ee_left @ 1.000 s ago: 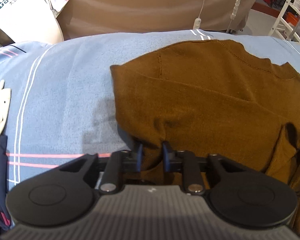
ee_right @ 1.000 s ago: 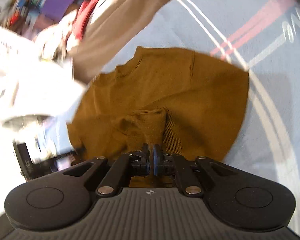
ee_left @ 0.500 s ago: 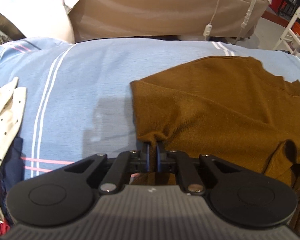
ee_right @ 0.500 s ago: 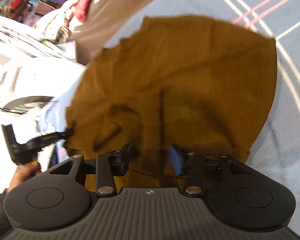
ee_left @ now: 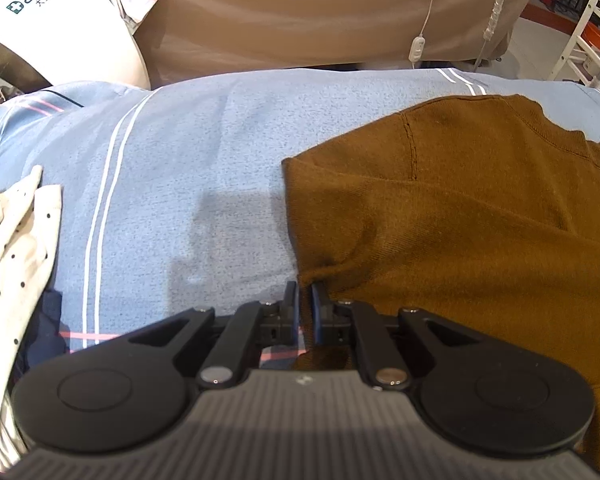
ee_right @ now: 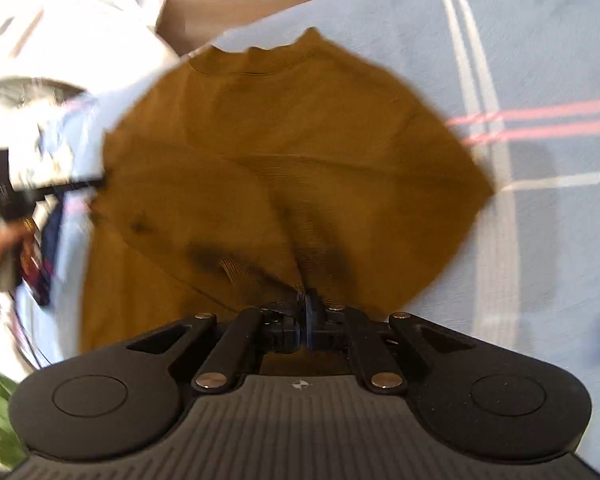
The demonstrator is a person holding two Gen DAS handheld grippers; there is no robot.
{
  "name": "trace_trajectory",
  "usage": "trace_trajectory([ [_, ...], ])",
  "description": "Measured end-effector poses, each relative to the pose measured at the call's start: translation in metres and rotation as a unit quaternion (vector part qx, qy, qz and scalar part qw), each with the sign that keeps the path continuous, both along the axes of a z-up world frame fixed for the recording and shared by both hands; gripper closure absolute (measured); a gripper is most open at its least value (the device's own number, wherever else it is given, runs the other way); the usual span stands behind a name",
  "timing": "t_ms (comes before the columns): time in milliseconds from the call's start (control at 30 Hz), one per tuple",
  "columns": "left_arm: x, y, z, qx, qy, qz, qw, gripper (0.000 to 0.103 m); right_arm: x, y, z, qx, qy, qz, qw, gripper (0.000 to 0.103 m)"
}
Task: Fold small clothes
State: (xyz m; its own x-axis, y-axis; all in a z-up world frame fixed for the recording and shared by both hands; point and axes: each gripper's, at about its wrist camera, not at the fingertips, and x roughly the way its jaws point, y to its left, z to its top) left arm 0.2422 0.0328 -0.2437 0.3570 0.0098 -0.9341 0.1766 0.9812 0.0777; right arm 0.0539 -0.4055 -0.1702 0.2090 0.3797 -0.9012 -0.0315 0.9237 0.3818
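1. Brown sweater (ee_left: 460, 216): it is lying spread on the blue striped sheet (ee_left: 180, 160), collar toward the far edge, filling the right half of your left wrist view.
2. Left gripper (ee_left: 305, 300): your jaws are pinching the sweater's near left edge, nearly closed on the cloth.
3. Right gripper (ee_right: 303, 304): your jaws are clamping a bunched fold of the sweater (ee_right: 280, 152) near its hem.
4. Change: half a second ago your right jaws were standing wide over the fabric; now they are gripping it. Your left grip is holding as before.
5. Spotted cream garment (ee_left: 12, 240): it is lying at the left, well apart.
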Motion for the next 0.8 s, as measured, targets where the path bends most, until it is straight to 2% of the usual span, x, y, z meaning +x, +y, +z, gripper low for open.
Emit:
trace_trajectory([
  [100,0.0,-0.002,-0.002,0.004,0.001,-0.006,1.0,0.096,0.012,-0.017,0.0,-0.031,0.007,0.028,0.999,0.098],
  [167,0.001,-0.002,-0.001,0.005,0.001,-0.007,1.0,0.094,0.018,-0.013,-0.004,-0.042,0.016,0.051,0.998,0.093],
  [200,0.001,-0.001,0.0,0.004,0.002,-0.003,1.0,0.089,0.023,-0.01,-0.011,-0.039,0.036,0.06,0.997,0.081],
  [233,0.001,0.001,0.003,0.004,0.0,0.003,1.0,0.087,0.027,-0.002,-0.014,-0.052,0.041,0.069,0.995,0.062],
  [267,0.0,0.003,0.007,0.001,-0.006,0.008,0.9999,0.081,0.027,0.004,-0.013,-0.079,0.023,0.073,0.994,0.057],
  [300,-0.002,0.005,0.012,0.001,-0.016,0.014,0.9998,0.069,0.026,0.006,-0.008,-0.094,0.0,0.06,0.994,0.047],
  [333,-0.005,0.007,0.019,0.005,-0.029,0.02,0.9994,0.06,0.024,0.009,-0.001,-0.091,-0.019,0.034,0.995,0.042],
  [367,-0.01,0.007,0.026,0.01,-0.043,0.021,0.9988,0.048,0.019,0.009,0.006,-0.082,-0.037,0.006,0.996,0.041],
  [433,-0.024,0.006,0.037,0.0,-0.065,0.011,0.9978,0.047,0.006,0.02,0.016,-0.068,-0.075,-0.011,0.995,0.041],
  [500,-0.035,-0.003,0.037,-0.022,-0.046,-0.016,0.9986,0.05,-0.011,0.04,0.019,-0.065,-0.109,0.013,0.992,0.041],
  [567,-0.044,-0.019,0.031,-0.018,-0.035,-0.05,0.998,0.051,-0.023,0.059,0.015,-0.086,-0.133,0.03,0.987,0.041],
  [667,-0.048,-0.037,0.011,0.005,-0.014,-0.07,0.9974,0.053,-0.028,0.076,-0.009,-0.076,-0.12,0.03,0.989,0.041],
  [733,-0.046,-0.036,-0.005,0.017,-0.001,-0.056,0.9983,0.053,-0.022,0.073,-0.023,-0.102,-0.107,0.017,0.989,0.04],
  [767,-0.046,-0.034,-0.008,0.011,-0.006,-0.048,0.9987,0.052,-0.021,0.073,-0.028,-0.11,-0.1,0.007,0.989,0.036],
  [800,-0.046,-0.035,-0.008,0.01,-0.012,-0.047,0.9988,0.051,-0.019,0.077,-0.035,-0.111,-0.088,0.001,0.99,0.024],
])
